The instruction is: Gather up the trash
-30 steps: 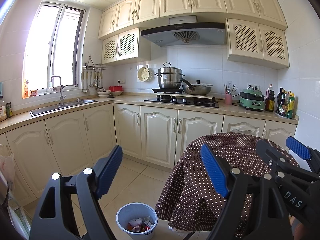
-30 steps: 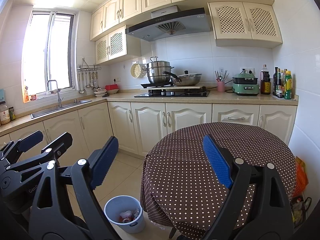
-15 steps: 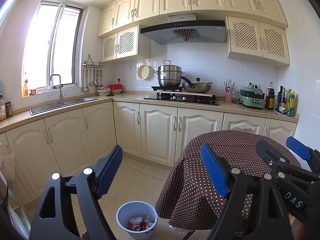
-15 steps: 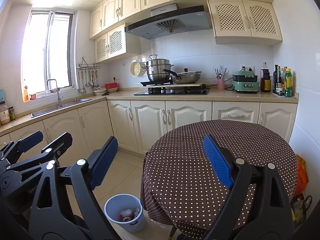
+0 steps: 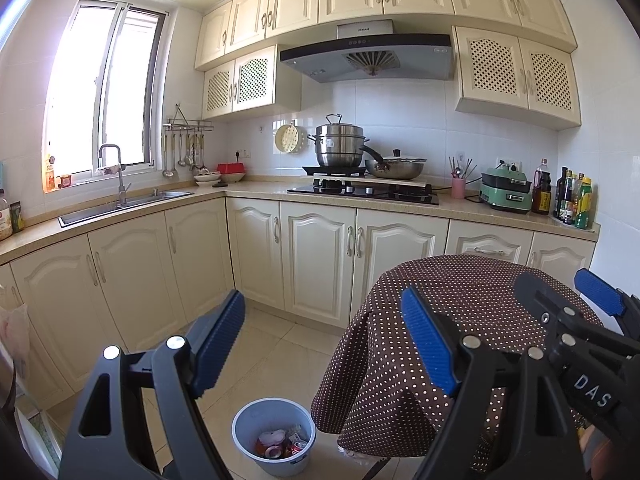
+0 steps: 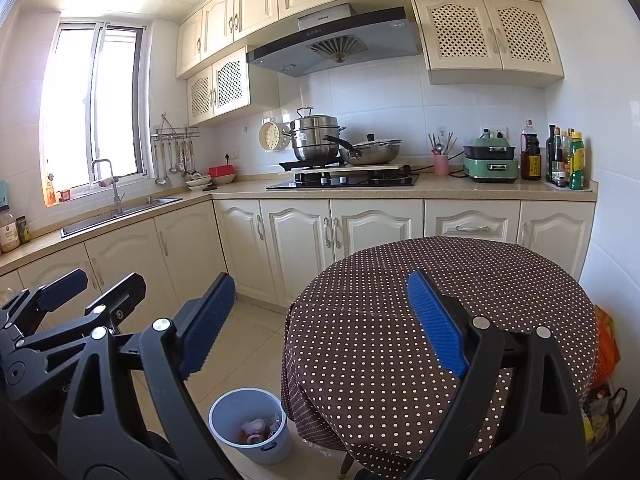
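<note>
Below, trash bin [image 5: 273, 436] sits beneath empty, spread left gripper [image 5: 323, 344].

Home kitchen, small, L-shaped. Cream cabinets [image 5: 316, 256] run below and above a stone-look counter [image 6: 460, 190]. Far wall: gas hob [image 5: 362, 192] carrying a steel steamer pot [image 5: 340, 148] and a wok [image 5: 396, 168], range hood [image 5: 368, 56] overhead. Left: sink [image 5: 120, 208] with tap under a bright window [image 5: 104, 100], ladles on a rail [image 5: 186, 144]. Far right: sauce bottles [image 6: 568, 156], green cooker [image 6: 490, 164]. Near right: round table in dotted cloth [image 6: 420, 312]. Floor bin [image 5: 274, 436] holds what look like cans and wrappers.
</note>
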`<state>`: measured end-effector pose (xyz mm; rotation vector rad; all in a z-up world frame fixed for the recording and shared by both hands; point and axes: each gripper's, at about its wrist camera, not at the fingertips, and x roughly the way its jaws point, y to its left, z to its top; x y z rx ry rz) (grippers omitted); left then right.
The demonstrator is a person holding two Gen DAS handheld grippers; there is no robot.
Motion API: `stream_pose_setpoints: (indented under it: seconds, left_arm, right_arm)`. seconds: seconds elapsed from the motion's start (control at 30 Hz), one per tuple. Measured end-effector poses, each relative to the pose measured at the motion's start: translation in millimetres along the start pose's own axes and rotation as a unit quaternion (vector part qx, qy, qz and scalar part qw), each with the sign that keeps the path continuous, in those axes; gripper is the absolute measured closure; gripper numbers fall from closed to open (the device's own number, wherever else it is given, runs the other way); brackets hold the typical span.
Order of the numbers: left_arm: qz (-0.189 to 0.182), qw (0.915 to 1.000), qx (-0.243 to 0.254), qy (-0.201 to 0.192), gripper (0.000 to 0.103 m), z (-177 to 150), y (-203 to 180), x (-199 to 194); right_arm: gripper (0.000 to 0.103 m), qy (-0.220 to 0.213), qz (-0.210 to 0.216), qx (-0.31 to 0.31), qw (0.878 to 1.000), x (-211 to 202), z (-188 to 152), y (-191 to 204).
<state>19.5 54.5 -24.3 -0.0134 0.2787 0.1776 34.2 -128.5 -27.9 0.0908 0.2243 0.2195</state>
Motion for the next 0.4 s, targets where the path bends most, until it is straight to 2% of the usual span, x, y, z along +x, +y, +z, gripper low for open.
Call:
stream_pose_setpoints:
  seconds: [0.17, 0.4]
  left_arm:
    - [0.001, 1.0, 0.004, 0.007, 0.024, -1.5, -2.9, 7.3]
    - [-0.001, 0.999, 0.012, 0.042, 0.024, -15.1, -11.7, 32.8]
  right_arm:
    - [0.016, 0.005, -0.001, 0.003, 1.0, 5.1, -3.2, -2.4]
    - [0.013, 0.035, -0.009, 0.009, 0.999, 28.4, -12.7, -16.7]
